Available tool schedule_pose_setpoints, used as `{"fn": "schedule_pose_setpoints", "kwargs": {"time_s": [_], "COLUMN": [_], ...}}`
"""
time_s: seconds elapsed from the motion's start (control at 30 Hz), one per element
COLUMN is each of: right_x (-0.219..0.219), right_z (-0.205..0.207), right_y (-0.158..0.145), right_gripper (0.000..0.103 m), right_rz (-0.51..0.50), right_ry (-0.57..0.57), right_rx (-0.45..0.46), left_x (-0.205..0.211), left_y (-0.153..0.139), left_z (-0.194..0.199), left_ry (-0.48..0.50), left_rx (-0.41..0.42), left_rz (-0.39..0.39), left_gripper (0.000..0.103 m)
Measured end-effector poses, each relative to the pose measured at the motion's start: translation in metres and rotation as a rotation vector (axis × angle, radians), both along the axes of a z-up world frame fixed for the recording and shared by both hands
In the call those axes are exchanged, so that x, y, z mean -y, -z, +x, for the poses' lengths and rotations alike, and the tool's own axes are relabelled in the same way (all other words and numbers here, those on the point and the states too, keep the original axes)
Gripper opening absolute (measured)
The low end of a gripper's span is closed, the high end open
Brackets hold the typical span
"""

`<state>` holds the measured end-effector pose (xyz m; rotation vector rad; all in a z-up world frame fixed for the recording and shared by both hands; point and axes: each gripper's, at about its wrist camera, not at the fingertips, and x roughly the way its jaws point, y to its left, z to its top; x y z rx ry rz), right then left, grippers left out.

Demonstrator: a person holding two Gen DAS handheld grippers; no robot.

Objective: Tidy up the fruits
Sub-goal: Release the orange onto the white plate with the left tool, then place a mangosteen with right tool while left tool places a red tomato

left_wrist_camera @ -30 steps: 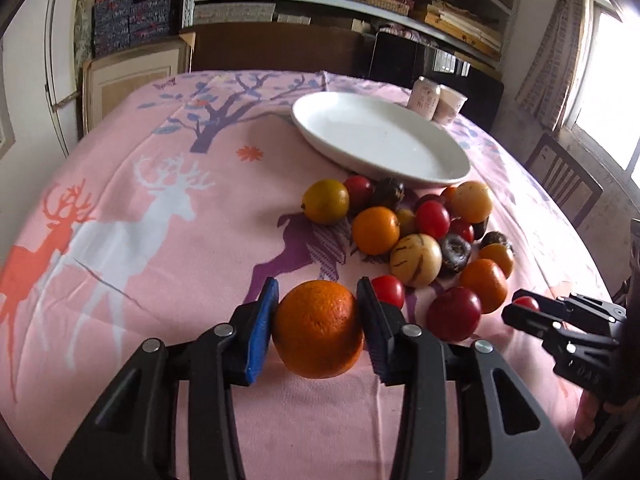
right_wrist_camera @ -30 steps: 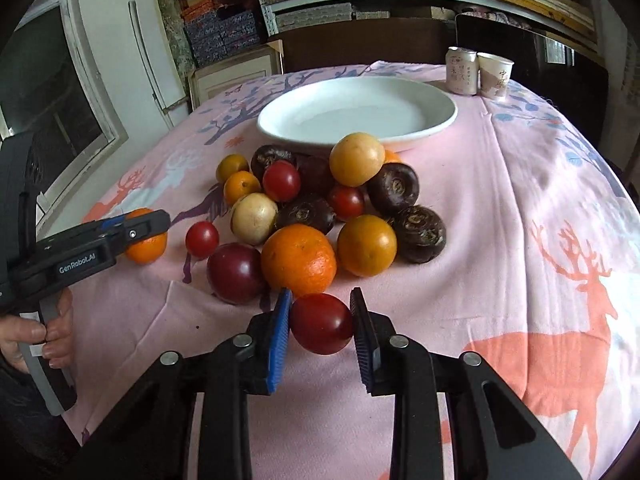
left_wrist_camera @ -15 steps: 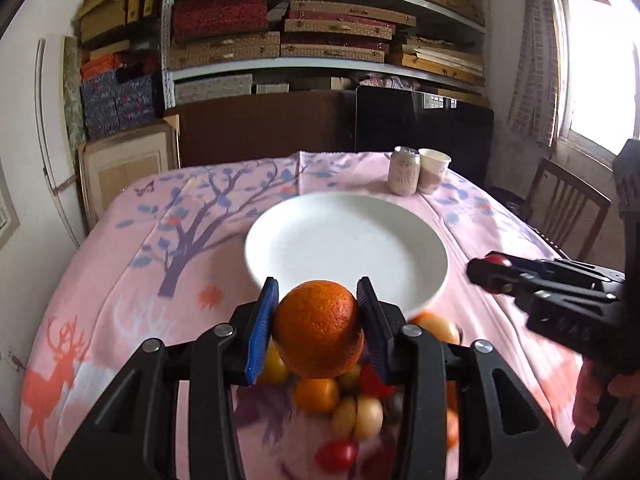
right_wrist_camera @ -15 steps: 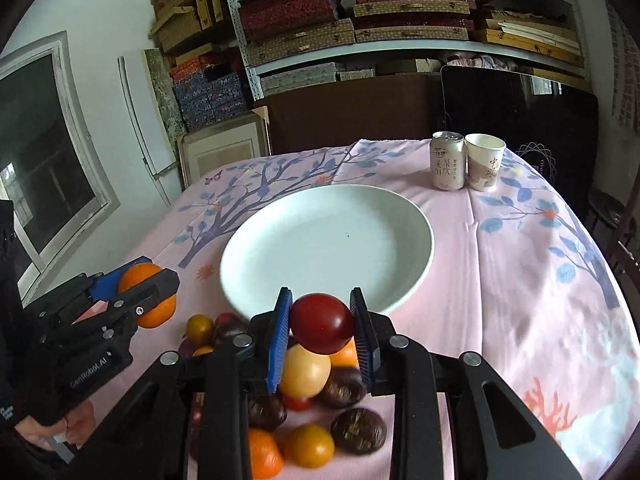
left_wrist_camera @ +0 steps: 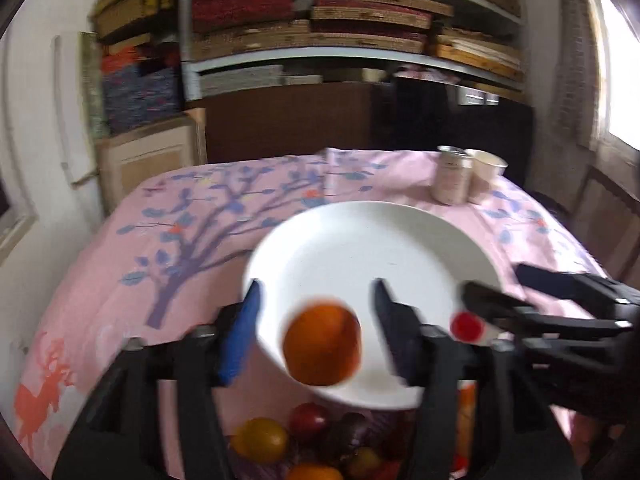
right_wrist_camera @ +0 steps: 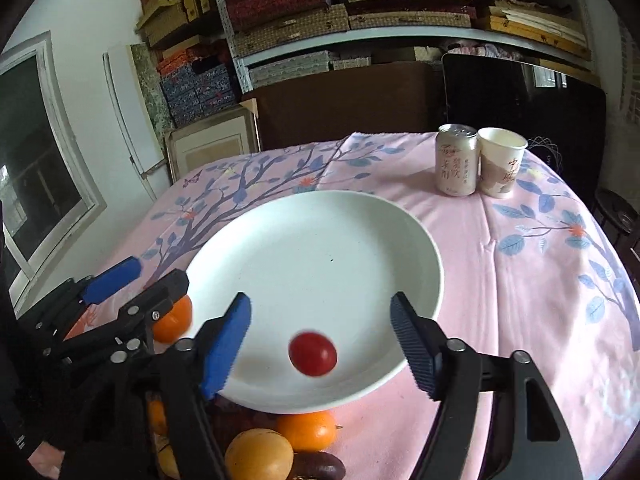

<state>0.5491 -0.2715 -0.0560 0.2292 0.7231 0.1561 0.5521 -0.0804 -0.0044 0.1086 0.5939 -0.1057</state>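
A white plate [left_wrist_camera: 372,248] [right_wrist_camera: 320,248] sits on the pink tablecloth. My left gripper [left_wrist_camera: 316,320] is open over the plate's near edge; an orange [left_wrist_camera: 322,344] [right_wrist_camera: 174,320] is free between its jaws, blurred, over the plate. My right gripper [right_wrist_camera: 320,320] is open too; a small red tomato [right_wrist_camera: 313,354] [left_wrist_camera: 466,326] is loose between its jaws over the plate's near part. The left gripper shows at the left of the right wrist view, the right gripper at the right of the left wrist view. A pile of fruit [left_wrist_camera: 280,444] [right_wrist_camera: 280,448] lies before the plate.
A drink can [right_wrist_camera: 456,160] [left_wrist_camera: 452,176] and a paper cup [right_wrist_camera: 500,162] [left_wrist_camera: 486,172] stand at the table's far right. Shelves with stacked boxes [right_wrist_camera: 360,12] and a dark cabinet [right_wrist_camera: 340,108] lie behind the table. A chair [left_wrist_camera: 604,216] stands to the right.
Both grippers moved forward over the plate and opened. The orange and the red tomato have left the jaws and are dropping onto the plate.
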Motion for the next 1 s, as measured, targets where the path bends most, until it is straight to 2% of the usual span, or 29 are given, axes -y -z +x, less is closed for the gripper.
{"fn": "schedule_pose_setpoints", "kwargs": {"time_s": [0.03, 0.1, 0.2, 0.23, 0.3, 0.37, 0.53, 0.73, 0.8, 0.9, 0.97, 1.0], "right_x": [0.005, 0.017, 0.028, 0.030, 0.028, 0.022, 0.011, 0.011, 0.007, 0.005, 0.002, 0.002], "right_z": [-0.003, -0.012, -0.032, -0.041, -0.056, -0.073, -0.097, -0.104, -0.105, -0.101, -0.094, -0.091], "right_y": [-0.003, -0.010, -0.020, -0.022, -0.018, -0.007, 0.027, 0.051, 0.054, 0.055, 0.063, 0.065], "right_gripper": [0.082, 0.086, 0.088, 0.090, 0.092, 0.092, 0.092, 0.092, 0.092, 0.092, 0.092, 0.092], "right_rz": [0.016, 0.034, 0.031, 0.026, -0.016, -0.075, -0.208, -0.198, -0.211, -0.241, -0.257, -0.264], "right_ry": [-0.001, 0.019, 0.042, 0.039, 0.009, -0.057, -0.144, -0.176, -0.186, -0.187, -0.201, -0.185], "right_rx": [0.000, 0.014, 0.043, 0.042, 0.009, -0.034, -0.147, -0.208, -0.207, -0.198, -0.223, -0.214], "left_x": [-0.003, -0.011, -0.021, -0.023, -0.027, -0.037, -0.068, -0.066, -0.059, -0.051, -0.047, -0.046], "left_y": [-0.002, -0.010, -0.018, -0.018, -0.014, -0.003, 0.034, 0.065, 0.071, 0.073, 0.073, 0.072], "left_z": [-0.002, -0.010, -0.030, -0.041, -0.064, -0.089, -0.125, -0.134, -0.132, -0.125, -0.122, -0.121], "left_ry": [-0.028, -0.038, 0.010, 0.039, 0.096, 0.112, 0.159, 0.195, 0.243, 0.249, 0.270, 0.288], "left_rx": [0.013, 0.046, 0.029, 0.022, -0.004, -0.047, -0.231, -0.264, -0.275, -0.246, -0.243, -0.245], "left_rz": [0.014, 0.013, 0.009, 0.021, 0.096, 0.172, 0.112, 0.170, 0.152, 0.180, 0.172, 0.156], "left_gripper": [0.099, 0.099, 0.099, 0.099, 0.099, 0.099, 0.099, 0.099, 0.099, 0.097, 0.094, 0.079]}}
